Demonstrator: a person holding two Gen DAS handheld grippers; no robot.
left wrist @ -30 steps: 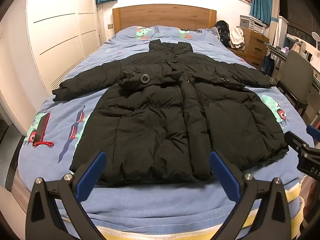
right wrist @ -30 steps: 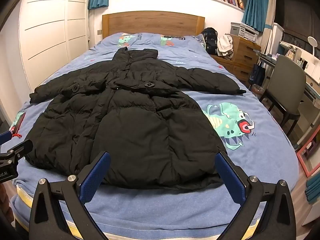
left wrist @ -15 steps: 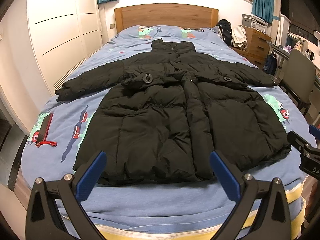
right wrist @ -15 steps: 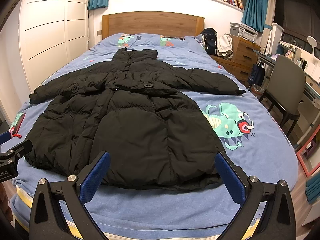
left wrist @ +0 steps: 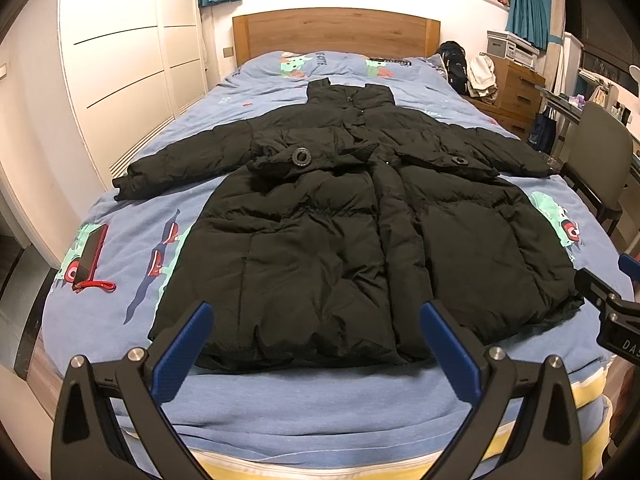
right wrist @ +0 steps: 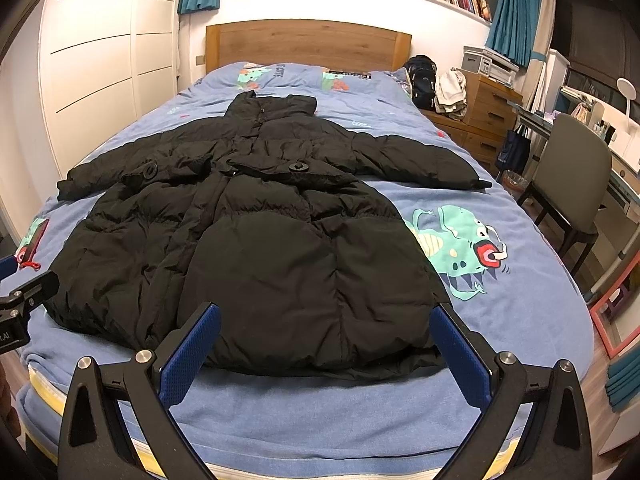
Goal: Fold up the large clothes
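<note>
Left gripper [left wrist: 314, 330] is up at the near edge of the bed, blue-padded fingers [left wrist: 182, 346] spread wide apart, nothing between them, hovering just short of the coat's hem. Right gripper [right wrist: 326, 334] is the same story: fingers [right wrist: 460, 358] splayed wide, empty, poised above the hem on the right half of the garment. Each one pokes into the other's view, the right gripper's black frame at the right edge of the left camera, the left one's at the left edge of the right camera.

And there's the big one: a long black puffer coat [left wrist: 352, 224] laid flat, front up, on the blue bedspread [left wrist: 304, 408], collar toward the far wooden headboard [left wrist: 336, 32], hem toward the near edge. Both sleeves are stretched out, the left sleeve [left wrist: 184, 160] reaching toward the white wardrobe side, the right sleeve [right wrist: 416, 158] pointing to the desk side. A round button [left wrist: 301, 156] sits on the flap across the chest.

Out on the near left of the bedspread lies a red phone [left wrist: 91, 252] with a red strap, well apart from the coat. On the right, a green cartoon monster print [right wrist: 460, 248] shows just beside the coat's right edge. Beyond the bed on the right stands a grey chair [right wrist: 572, 172], with a wooden dresser [right wrist: 484, 112] farther back and a black backpack [right wrist: 422, 80] by the headboard.
</note>
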